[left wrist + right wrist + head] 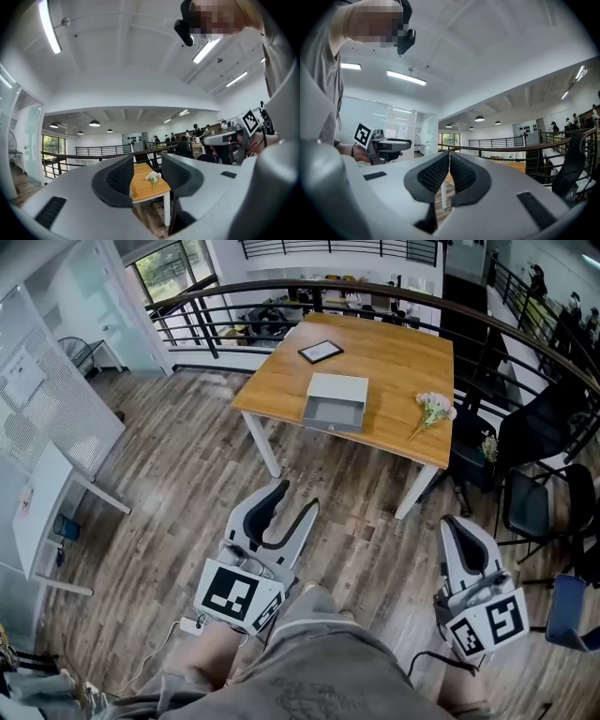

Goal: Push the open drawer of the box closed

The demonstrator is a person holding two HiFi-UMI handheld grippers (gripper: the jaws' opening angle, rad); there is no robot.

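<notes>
A pale grey box point(338, 387) sits on the wooden table point(281, 381) ahead of me, its drawer point(333, 414) pulled out toward the table's near edge. Both grippers hang well short of the table, above the wood floor. My left gripper point(292, 499) point(146, 165) is open with nothing between its jaws; through the gap I see the table corner and flowers point(153, 177). Held to the right of it, my right gripper point(457, 523) point(449, 160) has its pads closed together on nothing. Each gripper view shows the other gripper off to the side.
On the table lie a black-framed picture point(321, 352) behind the box and a small bunch of flowers point(433, 409) to its right. Black chairs point(539, 493) stand at the right, a white desk point(52, 512) at the left, and a curved railing point(234, 292) behind the table.
</notes>
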